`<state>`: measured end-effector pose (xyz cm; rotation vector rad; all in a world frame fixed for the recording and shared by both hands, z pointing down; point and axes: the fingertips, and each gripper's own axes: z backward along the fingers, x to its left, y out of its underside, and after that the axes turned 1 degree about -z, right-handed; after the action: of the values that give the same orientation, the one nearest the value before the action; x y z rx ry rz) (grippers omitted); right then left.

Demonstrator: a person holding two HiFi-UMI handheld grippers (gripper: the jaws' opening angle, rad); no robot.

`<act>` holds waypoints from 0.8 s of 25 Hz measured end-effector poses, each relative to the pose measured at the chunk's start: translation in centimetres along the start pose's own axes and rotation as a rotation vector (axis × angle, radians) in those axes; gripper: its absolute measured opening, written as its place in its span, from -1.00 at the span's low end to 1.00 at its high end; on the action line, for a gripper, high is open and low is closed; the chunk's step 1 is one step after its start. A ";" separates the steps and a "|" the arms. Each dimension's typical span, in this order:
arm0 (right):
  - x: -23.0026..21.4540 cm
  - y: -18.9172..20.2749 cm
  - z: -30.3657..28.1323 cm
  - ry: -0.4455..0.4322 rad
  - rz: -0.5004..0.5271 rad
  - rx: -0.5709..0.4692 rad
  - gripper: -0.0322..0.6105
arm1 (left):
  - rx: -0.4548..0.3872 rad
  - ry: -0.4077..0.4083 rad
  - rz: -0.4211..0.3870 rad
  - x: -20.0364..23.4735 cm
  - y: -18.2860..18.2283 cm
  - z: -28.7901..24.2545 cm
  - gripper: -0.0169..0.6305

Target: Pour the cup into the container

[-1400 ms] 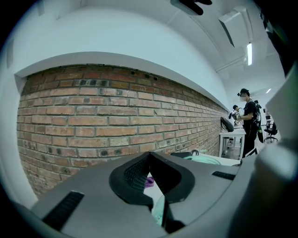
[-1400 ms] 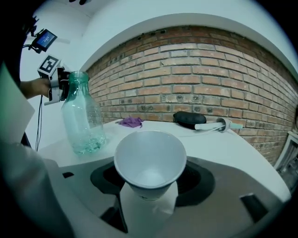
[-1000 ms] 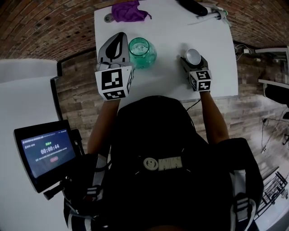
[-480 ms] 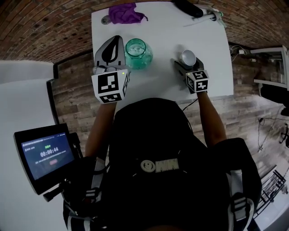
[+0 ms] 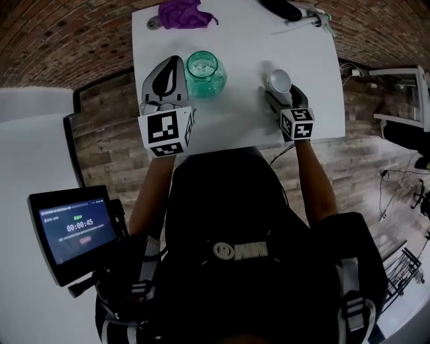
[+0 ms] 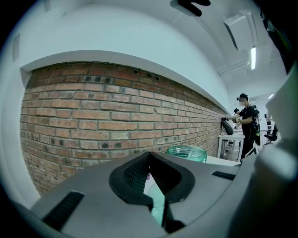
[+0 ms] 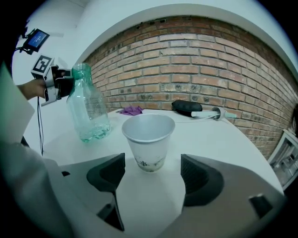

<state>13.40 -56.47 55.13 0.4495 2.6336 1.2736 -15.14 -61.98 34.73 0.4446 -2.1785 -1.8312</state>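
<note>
A white paper cup [image 5: 279, 80] [image 7: 149, 138] stands upright on the white table [image 5: 235, 114]. My right gripper [image 5: 282, 96] [image 7: 151, 173] sits just behind it. Its jaws have just been opening and now stand wide, with the cup a little ahead of the fingertips and untouched. The green glass jar [image 5: 203, 72] [image 7: 87, 104] stands to the cup's left, with a little content at its bottom. My left gripper [image 5: 173, 64] [image 6: 150, 174] rests left of the jar with its jaws together and nothing between them. The jar's rim [image 6: 186, 152] shows just beyond it.
A purple cloth [image 5: 181, 13] [image 7: 132, 110] lies at the table's far left. A black object [image 7: 188, 108] and a white tool [image 7: 214, 114] lie at the far right. A small monitor [image 5: 74, 228] stands left of the person. A brick wall runs behind the table.
The right gripper's jaws spread off the cup and the gripper drew back slightly toward the person. The cup stays standing. The left gripper and jar kept still.
</note>
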 end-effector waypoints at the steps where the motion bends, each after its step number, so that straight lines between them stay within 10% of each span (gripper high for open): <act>1: -0.1 0.1 0.4 0.007 -0.011 -0.005 0.22 | 0.002 -0.005 0.005 0.0 0.2 0.2 -0.94; 16: 0.9 -0.2 6.2 0.026 0.028 -0.166 0.21 | 0.037 -0.118 0.008 -3.0 3.8 5.6 -0.94; 20: 0.4 -0.3 11.9 0.027 0.077 -0.282 -0.10 | 0.047 -0.115 -0.001 -9.5 4.0 8.3 -0.94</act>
<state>16.47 -47.81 47.56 0.4930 2.4242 1.6547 -9.88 -50.11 37.25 0.3576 -2.3006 -1.8524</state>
